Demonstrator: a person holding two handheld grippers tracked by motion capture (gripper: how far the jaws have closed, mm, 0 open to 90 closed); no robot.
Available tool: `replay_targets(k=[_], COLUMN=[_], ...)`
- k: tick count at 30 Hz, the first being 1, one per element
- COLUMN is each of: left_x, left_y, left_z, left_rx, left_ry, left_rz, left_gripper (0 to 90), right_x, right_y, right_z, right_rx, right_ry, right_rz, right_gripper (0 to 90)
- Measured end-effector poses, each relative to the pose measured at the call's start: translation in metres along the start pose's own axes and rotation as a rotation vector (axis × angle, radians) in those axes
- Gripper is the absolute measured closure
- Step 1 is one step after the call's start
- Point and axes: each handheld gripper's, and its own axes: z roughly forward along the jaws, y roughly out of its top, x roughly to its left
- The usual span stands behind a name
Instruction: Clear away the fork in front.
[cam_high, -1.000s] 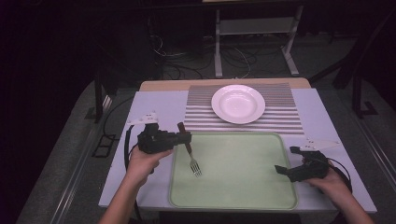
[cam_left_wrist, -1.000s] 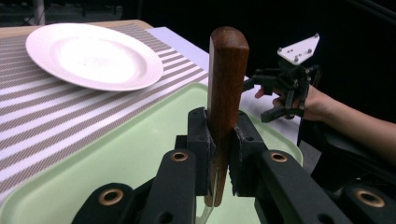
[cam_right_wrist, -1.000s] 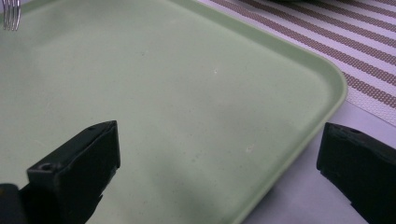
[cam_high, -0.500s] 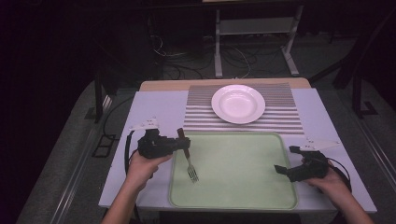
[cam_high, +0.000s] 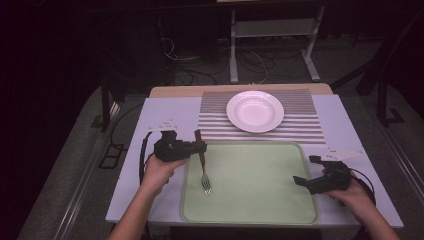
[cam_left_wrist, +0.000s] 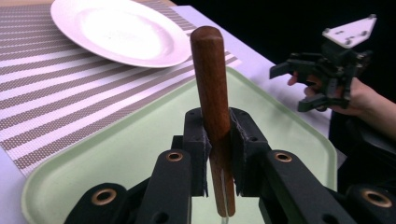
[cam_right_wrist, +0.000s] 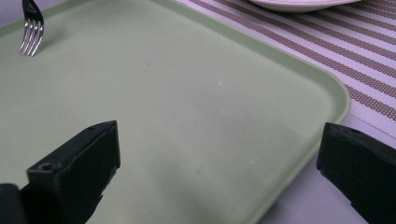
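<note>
A fork (cam_high: 202, 170) with a brown wooden handle (cam_left_wrist: 211, 79) is held near-upright over the left side of the green tray (cam_high: 250, 222). Its tines (cam_high: 206, 189) are at the tray's surface. My left gripper (cam_high: 200, 147) is shut on the handle; in the left gripper view the gripper (cam_left_wrist: 217, 140) has both pads against the wood. The jaws have just been opening a little, with the handle still between them. My right gripper (cam_high: 306, 170) stands open at the tray's right edge, nothing between its jaws. The right gripper view looks past them (cam_right_wrist: 217, 144) to the fork's tines (cam_right_wrist: 31, 28).
A white plate (cam_high: 255, 111) sits on a striped placemat (cam_high: 300, 127) behind the tray. The tray's green floor (cam_right_wrist: 187, 93) is bare apart from the fork. The right gripper (cam_left_wrist: 289, 88) shows across the tray in the left gripper view.
My left hand has sunk slightly and drawn toward the near left. The fork has come down with it until its tines reach the tray. The right hand has kept still.
</note>
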Motion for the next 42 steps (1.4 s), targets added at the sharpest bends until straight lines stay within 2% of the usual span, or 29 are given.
replay_targets(k=[8, 9, 16, 18, 21, 29, 35, 42], left_x=[0.015, 0.018, 0.028, 0.031, 0.036, 0.043, 0.046, 0.049], left_y=[0.002, -0.001, -0.011, -0.013, -0.019, -0.028, -0.032, -0.035], left_z=[0.018, 0.022, 0.03, 0.031, 0.036, 0.043, 0.05, 0.053], left_rx=[0.041, 0.061, 0.091, 0.09, 0.127, 0.183, 0.227, 0.243], left_ry=[0.028, 0.039, 0.07, 0.072, 0.076, 0.086, 0.093, 0.111], left_rz=[-0.046, -0.059, -0.107, -0.122, -0.144, -0.191, -0.208, -0.211], left_gripper=[75.2, 73.9, 70.8, 70.2, 68.7, 67.6, 67.9, 67.5], right_x=[0.0, -0.001, -0.001, -0.001, 0.0, 0.001, 0.002, 0.002], right_y=[0.0, 0.0, 0.002, 0.002, 0.002, 0.002, 0.002, 0.003], right_z=[-0.001, -0.001, -0.001, -0.001, -0.001, 0.0, 0.001, 0.0], right_rx=[-0.004, -0.006, -0.016, -0.014, -0.014, -0.013, -0.012, -0.019], right_ry=[0.005, 0.005, 0.007, 0.008, 0.01, 0.012, 0.014, 0.014], right_rz=[-0.002, -0.003, -0.007, -0.008, -0.011, -0.018, -0.024, -0.024], right_gripper=[0.0, 0.0, 0.0, 0.0, 0.0, 0.0, 0.0, 0.0])
